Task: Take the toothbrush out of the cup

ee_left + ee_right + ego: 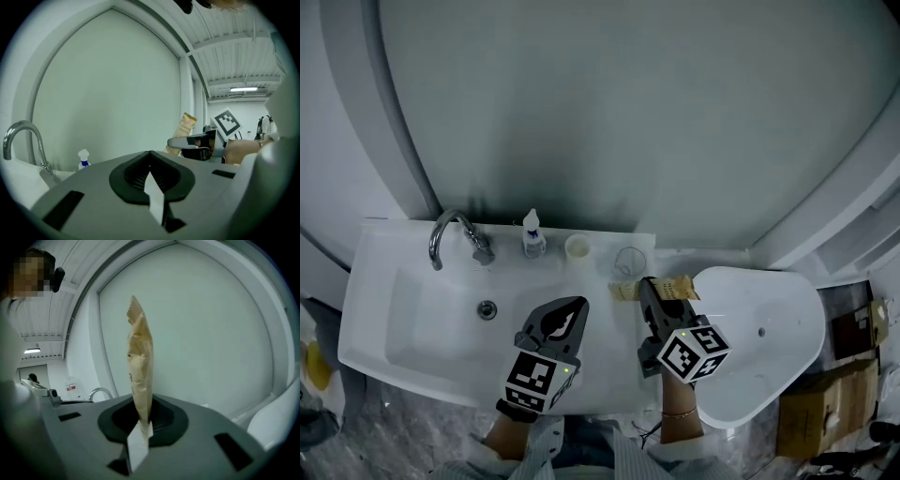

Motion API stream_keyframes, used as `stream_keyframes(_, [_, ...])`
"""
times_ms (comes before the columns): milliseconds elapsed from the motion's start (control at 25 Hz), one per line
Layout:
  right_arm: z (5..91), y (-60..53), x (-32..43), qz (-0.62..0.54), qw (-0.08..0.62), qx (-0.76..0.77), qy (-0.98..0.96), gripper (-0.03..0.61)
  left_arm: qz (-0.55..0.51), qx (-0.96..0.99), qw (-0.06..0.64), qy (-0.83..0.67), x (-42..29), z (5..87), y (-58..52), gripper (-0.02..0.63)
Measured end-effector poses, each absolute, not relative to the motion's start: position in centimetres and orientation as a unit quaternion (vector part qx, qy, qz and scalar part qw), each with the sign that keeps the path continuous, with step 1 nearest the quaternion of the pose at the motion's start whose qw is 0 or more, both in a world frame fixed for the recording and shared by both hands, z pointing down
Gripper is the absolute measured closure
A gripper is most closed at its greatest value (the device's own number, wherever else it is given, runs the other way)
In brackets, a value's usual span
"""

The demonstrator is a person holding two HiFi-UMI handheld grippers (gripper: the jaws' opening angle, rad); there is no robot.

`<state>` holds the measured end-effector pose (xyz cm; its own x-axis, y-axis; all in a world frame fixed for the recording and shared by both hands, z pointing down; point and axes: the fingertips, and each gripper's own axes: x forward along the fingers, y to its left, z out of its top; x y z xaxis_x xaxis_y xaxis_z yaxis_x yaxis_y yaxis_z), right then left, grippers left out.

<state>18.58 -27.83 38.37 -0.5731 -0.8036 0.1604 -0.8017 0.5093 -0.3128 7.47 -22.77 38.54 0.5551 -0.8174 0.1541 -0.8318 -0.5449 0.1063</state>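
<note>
Right gripper view: tan packet clamped between jaws.

No wording can be read for certain. Dark print runs lengthwise down the tan packet clamped in the right hand-held gripper, too small to make out. Its cube and that of the left hand-held gripper carry black-and-white square markers, patterns without letters. Far left of the right hand-held gripper, a red-and-white wall notice is illegible.
</note>
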Motion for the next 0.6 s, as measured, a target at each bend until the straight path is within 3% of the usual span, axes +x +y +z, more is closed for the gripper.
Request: stream_keyframes(600, [34.7,-14.6,14.3,-0.171,0.028,-0.351,0.92,0.537,0.036,0.86,0.063,-0.506,6.8,35.5,-11.8,0.597])
